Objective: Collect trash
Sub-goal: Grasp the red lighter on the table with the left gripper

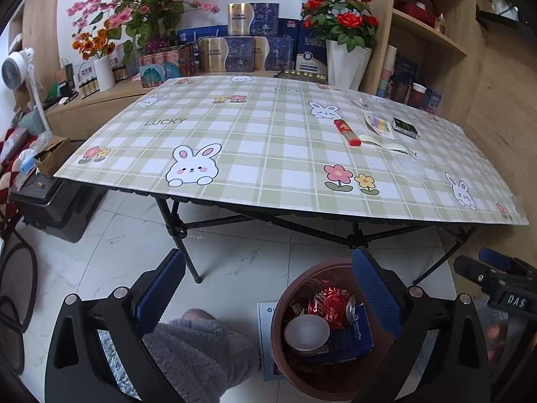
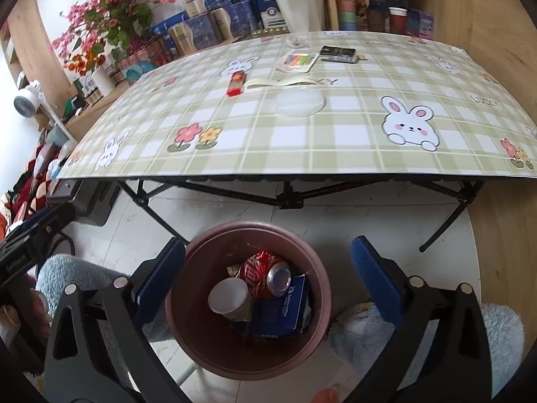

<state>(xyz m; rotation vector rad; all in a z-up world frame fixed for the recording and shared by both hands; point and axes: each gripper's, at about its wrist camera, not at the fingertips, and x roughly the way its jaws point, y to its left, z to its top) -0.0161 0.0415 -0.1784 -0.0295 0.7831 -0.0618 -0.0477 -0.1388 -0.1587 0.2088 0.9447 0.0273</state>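
Left wrist view shows my left claw (image 1: 268,295) spread wide and gripping nothing, above the white tiled floor (image 1: 235,262) in front of the green plaid surface (image 1: 268,154), with the round brown plastic bin (image 1: 285,352) low to its right. From the right wrist, my right claw (image 2: 268,278) is equally wide apart and empty, and the bin (image 2: 188,336) sits between its fingers. Inside the bin, left to right, lie a white paper cup (image 2: 228,297), a crushed red soda can (image 2: 265,273) and a dark blue coffee box (image 2: 280,312), all touching. Up on the surface, trash is yet to be gathered: a red tube-shaped wrapper (image 2: 236,82), a pale yellow strip (image 2: 285,82) just beside it, a round clear plastic lid (image 2: 299,102) nearer the edge, a rainbow-printed packet (image 2: 297,60), and a flat black packet (image 2: 337,54) on the right.
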